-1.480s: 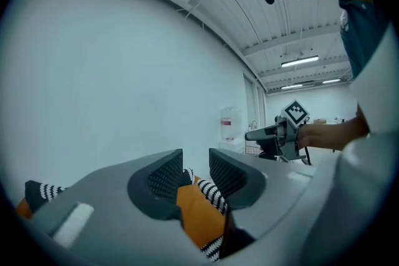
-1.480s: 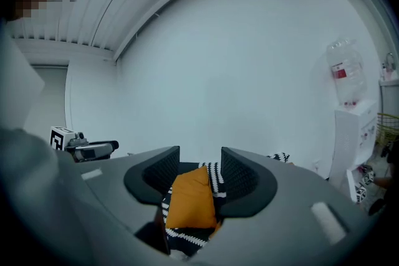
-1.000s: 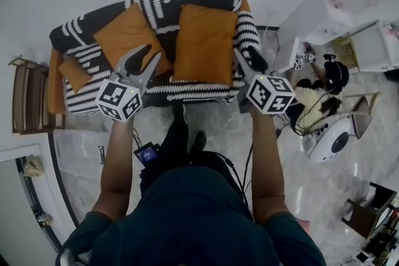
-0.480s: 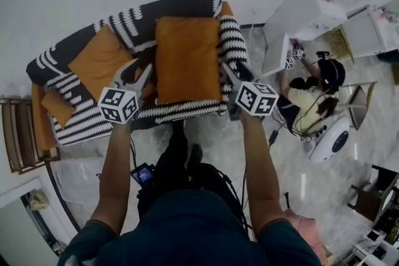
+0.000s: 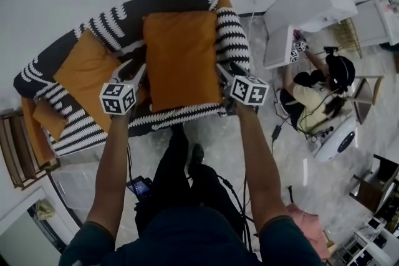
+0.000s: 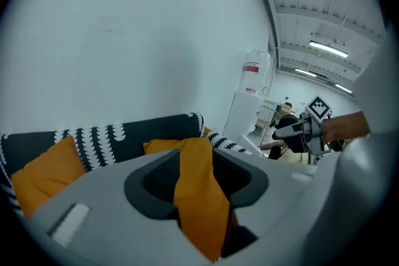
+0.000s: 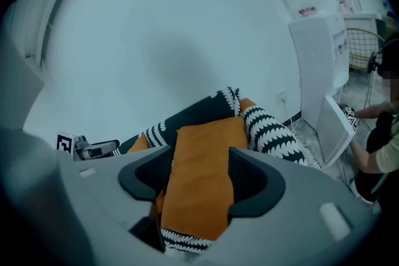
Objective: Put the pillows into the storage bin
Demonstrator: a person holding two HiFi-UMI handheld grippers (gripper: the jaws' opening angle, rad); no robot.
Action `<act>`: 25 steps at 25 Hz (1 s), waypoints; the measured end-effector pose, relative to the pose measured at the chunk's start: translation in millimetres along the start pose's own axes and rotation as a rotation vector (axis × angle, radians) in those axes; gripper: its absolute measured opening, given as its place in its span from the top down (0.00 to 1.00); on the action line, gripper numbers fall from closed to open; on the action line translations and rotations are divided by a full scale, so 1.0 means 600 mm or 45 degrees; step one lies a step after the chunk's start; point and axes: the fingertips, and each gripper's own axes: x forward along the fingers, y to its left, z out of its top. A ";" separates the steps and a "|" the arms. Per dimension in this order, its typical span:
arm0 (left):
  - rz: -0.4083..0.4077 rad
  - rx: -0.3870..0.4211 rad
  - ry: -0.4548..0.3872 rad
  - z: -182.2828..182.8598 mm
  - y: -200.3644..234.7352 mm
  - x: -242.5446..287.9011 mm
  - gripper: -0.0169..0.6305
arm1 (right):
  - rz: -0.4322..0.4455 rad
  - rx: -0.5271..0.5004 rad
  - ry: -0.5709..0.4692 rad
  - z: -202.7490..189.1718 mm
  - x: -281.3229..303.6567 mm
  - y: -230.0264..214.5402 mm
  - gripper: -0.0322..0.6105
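Three plain orange pillows, all on the black-and-white patterned sofa point(image 5: 234, 40). The big pillow point(image 5: 181, 59) is propped flat against the backrest at the right end. The second pillow point(image 5: 87, 75) sits tilted just left of it, and the small pillow point(image 5: 48, 118) lies at the far left end.

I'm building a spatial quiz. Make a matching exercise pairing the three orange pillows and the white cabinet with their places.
1 large orange square pillow
2 mid-sized orange pillow
3 small orange pillow
4 white cabinet

a black-and-white fabric sofa's left end
b right of the sofa
c sofa's right end
d left of centre, against backrest

Pairs: 1-c, 2-d, 3-a, 4-b
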 end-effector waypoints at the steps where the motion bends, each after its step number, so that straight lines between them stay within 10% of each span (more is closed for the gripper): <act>1: 0.004 -0.012 0.022 -0.016 0.010 0.016 0.72 | -0.001 0.012 0.014 -0.008 0.015 -0.010 0.53; 25: 0.027 -0.239 0.430 -0.335 0.146 0.300 0.61 | -0.085 0.125 0.417 -0.228 0.342 -0.220 0.48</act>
